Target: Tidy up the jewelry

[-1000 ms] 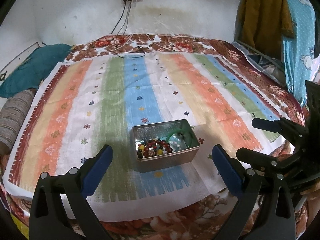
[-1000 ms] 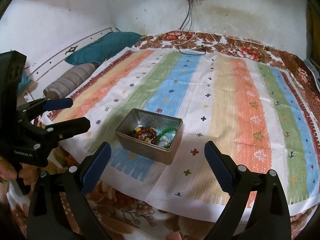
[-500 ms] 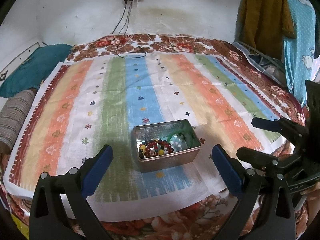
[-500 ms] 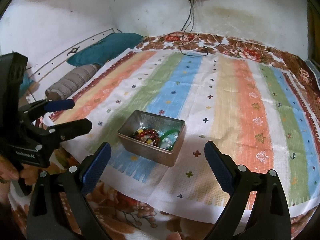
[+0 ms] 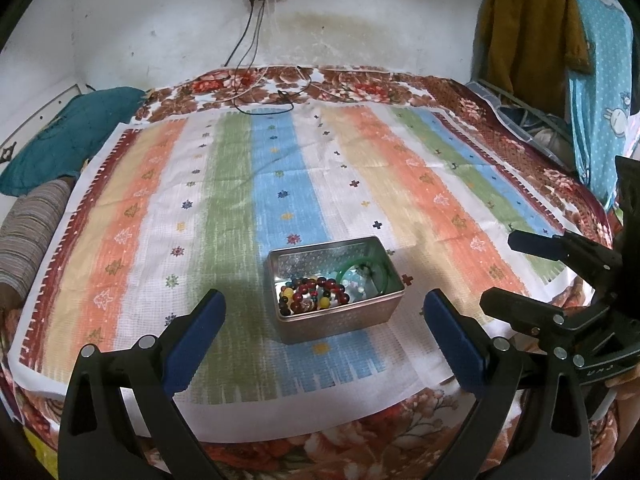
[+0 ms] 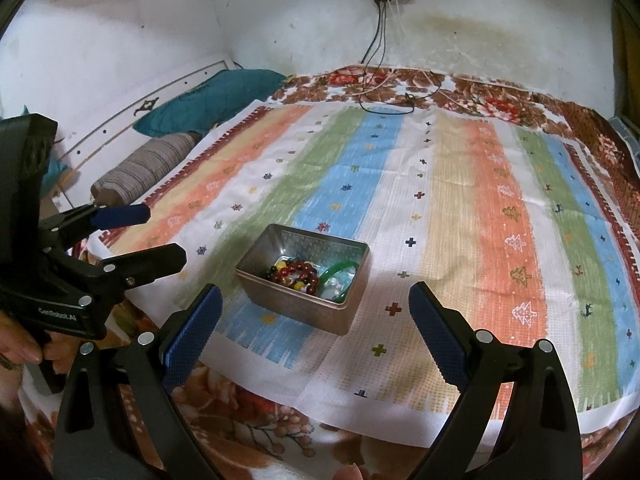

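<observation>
An open metal tin (image 5: pixel 340 320) (image 6: pixel 296 310) sits on the striped cloth near the bed's front edge. Inside lie a beaded bracelet (image 5: pixel 312 294) (image 6: pixel 296 272) of red, dark and yellow beads and a green bangle (image 5: pixel 362 270) (image 6: pixel 340 272), with small pale pieces beside them. My left gripper (image 5: pixel 325 322) hovers open just short of the tin, nothing between its fingers. My right gripper (image 6: pixel 314 316) is open too, held in front of the tin, empty. Each gripper shows at the edge of the other's view.
A striped cloth (image 5: pixel 280 184) covers a floral blanket on the bed. A teal pillow (image 5: pixel 60 136) and a striped bolster (image 5: pixel 28 232) lie at the left. Cables (image 5: pixel 272 92) run from a wall socket. Clothes (image 5: pixel 560 40) hang at the right.
Both cameras have drifted slightly; the tin sits a little lower and nearer in the frames. Both grippers stay open and empty.
</observation>
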Action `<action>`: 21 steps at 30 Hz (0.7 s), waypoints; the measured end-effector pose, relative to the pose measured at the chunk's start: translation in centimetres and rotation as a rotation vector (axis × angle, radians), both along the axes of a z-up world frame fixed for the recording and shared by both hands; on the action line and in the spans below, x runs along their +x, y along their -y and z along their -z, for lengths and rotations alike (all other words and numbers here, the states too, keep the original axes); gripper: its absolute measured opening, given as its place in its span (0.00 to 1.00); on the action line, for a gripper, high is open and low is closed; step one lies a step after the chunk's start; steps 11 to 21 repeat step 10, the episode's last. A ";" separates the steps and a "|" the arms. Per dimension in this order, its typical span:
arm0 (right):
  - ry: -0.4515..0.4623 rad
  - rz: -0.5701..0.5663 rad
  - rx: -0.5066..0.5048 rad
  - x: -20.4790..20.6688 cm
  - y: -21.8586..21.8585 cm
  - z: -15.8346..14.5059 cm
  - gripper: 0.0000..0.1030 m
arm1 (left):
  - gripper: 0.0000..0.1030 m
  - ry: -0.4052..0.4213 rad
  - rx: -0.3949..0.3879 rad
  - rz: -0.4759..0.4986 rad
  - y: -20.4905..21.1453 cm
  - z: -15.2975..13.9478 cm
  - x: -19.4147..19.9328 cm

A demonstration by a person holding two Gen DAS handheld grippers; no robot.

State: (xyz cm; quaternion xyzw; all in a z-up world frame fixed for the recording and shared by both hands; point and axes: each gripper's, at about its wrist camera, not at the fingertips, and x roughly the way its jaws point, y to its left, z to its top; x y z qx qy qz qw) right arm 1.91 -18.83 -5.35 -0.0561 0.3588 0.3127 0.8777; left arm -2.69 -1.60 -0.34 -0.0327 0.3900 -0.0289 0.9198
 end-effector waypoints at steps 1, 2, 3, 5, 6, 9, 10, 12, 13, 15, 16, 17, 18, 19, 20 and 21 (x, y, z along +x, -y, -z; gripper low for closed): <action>0.000 0.000 0.000 0.0 0.0 0.0 0.92 | 0.94 -0.001 -0.001 -0.001 -0.1 0.1 0.0; -0.001 0.000 0.000 0.0 0.0 0.0 0.92 | 0.94 0.000 -0.004 -0.002 -0.2 0.1 0.0; -0.001 0.001 0.000 0.1 0.0 0.0 0.92 | 0.94 0.002 -0.004 -0.001 -0.2 0.1 0.0; -0.001 0.002 0.000 0.0 0.0 0.0 0.92 | 0.94 -0.001 -0.006 -0.003 -0.2 0.1 0.0; -0.002 0.002 0.000 0.0 0.0 0.0 0.92 | 0.94 -0.003 -0.006 -0.007 -0.3 0.1 0.1; -0.002 0.002 0.001 0.0 0.0 0.0 0.92 | 0.94 -0.004 -0.006 -0.009 -0.3 0.1 0.1; -0.002 0.001 0.001 0.0 0.0 0.0 0.92 | 0.94 -0.004 -0.006 -0.007 -0.4 0.1 0.1; -0.002 0.001 0.001 0.0 0.0 0.0 0.92 | 0.94 -0.004 -0.006 -0.007 -0.4 0.1 0.1; -0.002 0.001 0.001 0.0 0.0 0.0 0.92 | 0.94 -0.004 -0.006 -0.007 -0.4 0.1 0.1; -0.002 0.001 0.001 0.0 0.0 0.0 0.92 | 0.94 -0.004 -0.006 -0.007 -0.4 0.1 0.1; -0.002 0.001 0.001 0.0 0.0 0.0 0.92 | 0.94 -0.004 -0.006 -0.007 -0.4 0.1 0.1; -0.002 0.001 0.001 0.0 0.0 0.0 0.92 | 0.94 -0.004 -0.006 -0.007 -0.4 0.1 0.1; -0.002 0.001 0.001 0.0 0.0 0.0 0.92 | 0.94 -0.004 -0.006 -0.007 -0.4 0.1 0.1; -0.002 0.001 0.001 0.0 0.0 0.0 0.92 | 0.94 -0.004 -0.006 -0.007 -0.4 0.1 0.1; -0.002 0.001 0.001 0.0 0.0 0.0 0.92 | 0.94 -0.004 -0.006 -0.007 -0.4 0.1 0.1; -0.002 0.001 0.001 0.0 0.0 0.0 0.92 | 0.94 -0.004 -0.006 -0.007 -0.4 0.1 0.1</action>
